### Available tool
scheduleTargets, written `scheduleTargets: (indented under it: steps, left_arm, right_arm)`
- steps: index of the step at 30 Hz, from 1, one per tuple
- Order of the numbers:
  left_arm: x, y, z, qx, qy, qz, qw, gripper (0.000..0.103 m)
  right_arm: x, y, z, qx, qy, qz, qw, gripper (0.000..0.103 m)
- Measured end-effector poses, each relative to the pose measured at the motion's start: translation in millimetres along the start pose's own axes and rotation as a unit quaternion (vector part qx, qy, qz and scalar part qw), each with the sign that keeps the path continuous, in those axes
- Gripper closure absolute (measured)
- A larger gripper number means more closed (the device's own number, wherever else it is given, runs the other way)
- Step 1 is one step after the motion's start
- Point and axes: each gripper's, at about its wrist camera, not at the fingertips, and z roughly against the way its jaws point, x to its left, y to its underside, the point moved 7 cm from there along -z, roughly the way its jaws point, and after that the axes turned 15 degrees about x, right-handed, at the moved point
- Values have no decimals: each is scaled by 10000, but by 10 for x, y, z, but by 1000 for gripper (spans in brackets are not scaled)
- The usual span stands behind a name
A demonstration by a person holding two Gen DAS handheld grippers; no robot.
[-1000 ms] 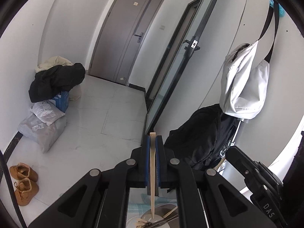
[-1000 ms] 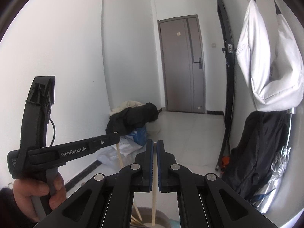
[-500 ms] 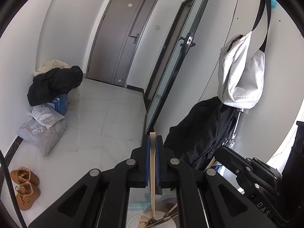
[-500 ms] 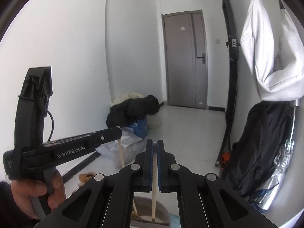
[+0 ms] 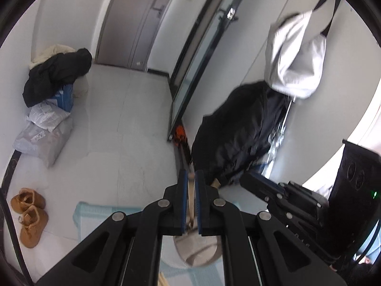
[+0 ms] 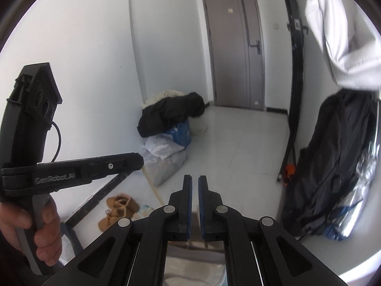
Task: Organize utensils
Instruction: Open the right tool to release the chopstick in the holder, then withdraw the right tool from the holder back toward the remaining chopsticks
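My left gripper [image 5: 189, 176] is shut on a pale wooden chopstick [image 5: 190, 205] that hangs down toward a round metal holder [image 5: 197, 252] below it. The same gripper [image 6: 140, 160] and its chopstick [image 6: 154, 190] show in the right wrist view at the left. My right gripper [image 6: 194, 181] has its jaws slightly apart with nothing between them. The holder's rim [image 6: 195, 250] lies just under it. The right gripper's body [image 5: 273, 188] shows in the left wrist view at the right.
A light blue mat [image 5: 95, 217] lies under the holder. Brown shoes [image 5: 29, 207] and bags with dark clothes [image 5: 54, 76] are on the floor at left. A black jacket [image 5: 233, 133] and white bag [image 5: 295, 54] hang at right.
The right gripper's jaws have parted and the chopstick they held is gone from between them. Both grippers have tilted downward; the left one still holds its chopstick.
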Motion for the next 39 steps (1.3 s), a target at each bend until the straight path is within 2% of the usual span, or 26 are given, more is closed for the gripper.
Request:
scheduleTargets:
  steps: [3,5,8,10,12,15,17,19,21,25,29,39]
  left_arm:
    - [-46,111,31,200,-66,-90,9997,98]
    - [-63,173,104,210,-215,-82,9995,93]
    - [-48,249,238,91,-362,-2,9993,75]
    - [-31,306,359,-66,-525,92,9986,48]
    - [-20,369,497,-299,-711,174,9969,39]
    - [-31,465,629,-455,-815,266,9953,36]
    - [-77,541,695,-508,-832,293,9948,33]
    - [-103,598,759,-610,-910,291,9936,23]
    - [-130,670,832,-740,-1086,259,9910,17]
    - [-170,810,871,-766,-1453,106,9864,16]
    - [-168,958,877,-825,-1653,92,9827,10]
    - [-48,1235,751,-955,-1845,63,9782,7]
  right_arm:
    - [-57,97,22,77,-102,-305,9995,91]
    - [-106,175,101,47,-161,-531,9984,90]
    - [-161,333,228,46,-131,-761,9970,80]
    - [-179,433,331,20,-97,-822,9966,77]
    - [-192,511,448,-19,19,-830,9965,71]
    - [-194,670,628,-114,100,-938,9955,48]
    - [-168,751,710,-168,40,-1028,9945,45]
    - [-147,839,767,-192,32,-1100,9937,43]
    - [-99,930,828,-238,66,-1098,9936,41]
    - [-5,1083,939,-289,183,-1046,9939,29]
    - [89,1217,1005,-358,244,-1044,9936,26]
    - [275,1538,954,-288,446,-799,9954,17]
